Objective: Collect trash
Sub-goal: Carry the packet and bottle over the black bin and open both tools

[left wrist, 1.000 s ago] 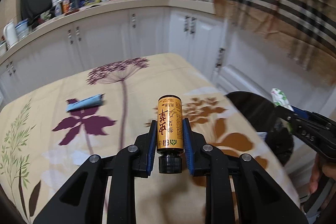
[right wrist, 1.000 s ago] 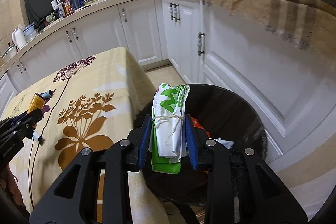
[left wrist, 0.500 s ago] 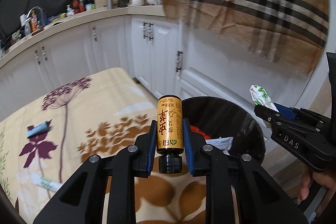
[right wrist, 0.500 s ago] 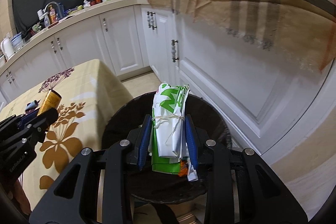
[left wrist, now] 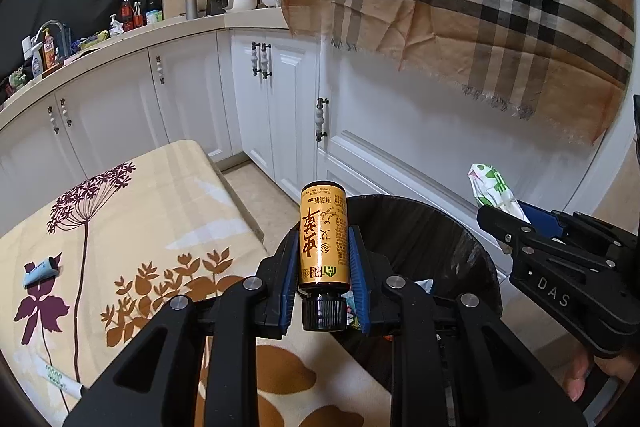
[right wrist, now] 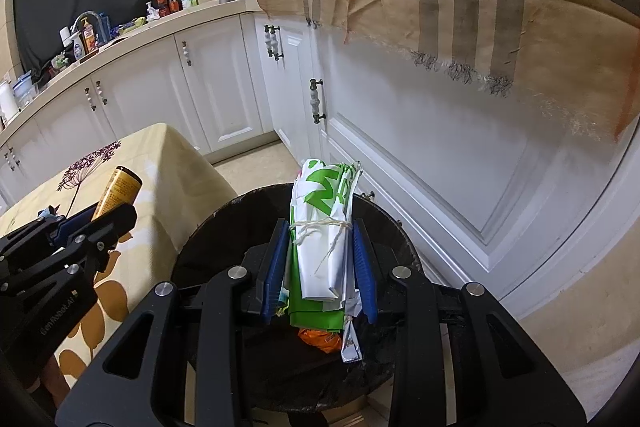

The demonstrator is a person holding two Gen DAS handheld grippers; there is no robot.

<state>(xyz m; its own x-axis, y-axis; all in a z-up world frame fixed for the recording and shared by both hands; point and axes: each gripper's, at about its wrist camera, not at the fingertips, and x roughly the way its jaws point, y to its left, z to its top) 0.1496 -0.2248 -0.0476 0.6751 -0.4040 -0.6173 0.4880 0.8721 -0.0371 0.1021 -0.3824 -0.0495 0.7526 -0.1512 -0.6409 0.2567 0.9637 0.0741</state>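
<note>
Left gripper (left wrist: 323,277) clenched on a golden bottle (left wrist: 323,237), blue pads pressing on both sides of the label, black cap toward the camera and bottom pointing away. Held over the near rim of the black trash bin (left wrist: 448,227), where worktop (left wrist: 168,195) edge and bin meet in the view. Right gripper (right wrist: 320,259) clenched on a folded white-and-green bag (right wrist: 326,223) tied with thin string, upper end sticking out past the pads, lower end hanging below them. Held directly above the bin opening (right wrist: 248,203) in the right wrist view. Inside the bin, under the bag, an orange wrapper (right wrist: 320,339) and a silvery scrap (right wrist: 351,343), partly covered by the bag and the gripper frame. More litter on the flowered worktop cloth: a small blue-and-white tube (left wrist: 40,269) near the left edge and a white wrapper with green print (left wrist: 60,381), cut off by the gripper arm. Bottom of the bin not visible in either view. Fingertips of a hand (left wrist: 580,383) just showing under the right gripper, the rest hidden. Label text on the bottle too small to read surely. Plaid cloth (left wrist: 480,7) hanging above the white cabinets behind.
</note>
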